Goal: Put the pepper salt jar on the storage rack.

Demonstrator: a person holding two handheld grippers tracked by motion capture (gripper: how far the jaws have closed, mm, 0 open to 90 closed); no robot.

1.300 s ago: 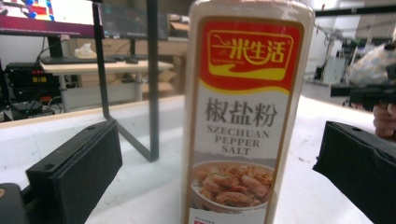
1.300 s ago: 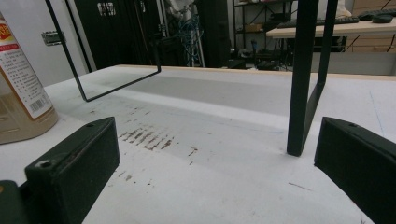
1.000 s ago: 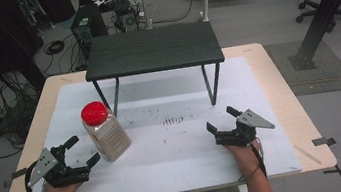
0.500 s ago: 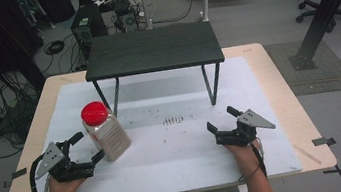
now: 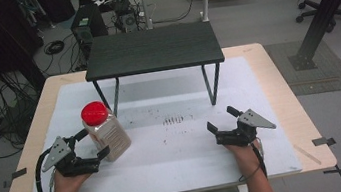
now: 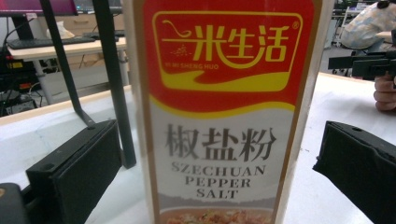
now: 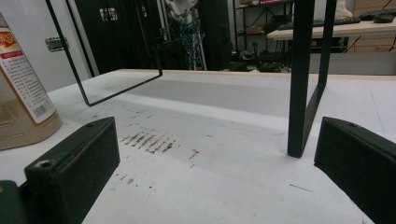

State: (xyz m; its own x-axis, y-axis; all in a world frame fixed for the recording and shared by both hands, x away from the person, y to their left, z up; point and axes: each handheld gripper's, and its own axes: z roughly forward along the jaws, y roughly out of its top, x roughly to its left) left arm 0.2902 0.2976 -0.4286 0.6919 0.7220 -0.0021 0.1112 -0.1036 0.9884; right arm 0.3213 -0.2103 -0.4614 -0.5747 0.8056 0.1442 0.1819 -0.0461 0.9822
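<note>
A white-topped table (image 5: 262,113) carries a small black bench (image 5: 152,50) toward twelve o'clock and a jar (image 5: 106,130) of Szechuan pepper salt toward nine o'clock. The jar stands upright on the white surface, its red lid (image 5: 94,112) on top, just in front of the bench's left leg.

The left gripper (image 5: 92,145), held in the person's left hand (image 5: 66,178) at about eight o'clock on the table, has its jaws spread wide, one on each side of the jar's lower body. In the left gripper view the jar's label (image 6: 224,107) sits between the two black jaws, with a visible gap on each side, so the jaws flank the jar without pressing on it.

The right gripper (image 5: 220,122) rests at about four o'clock, held in the right hand (image 5: 244,151), well apart from the jar. Its jaws also stand apart with nothing between them. In the right gripper view the bare white surface, marked with brown smudges (image 7: 149,142), lies ahead of the jaws, a black bench leg (image 7: 303,79) rises at about one o'clock, and the jar shows at nine o'clock.
</note>
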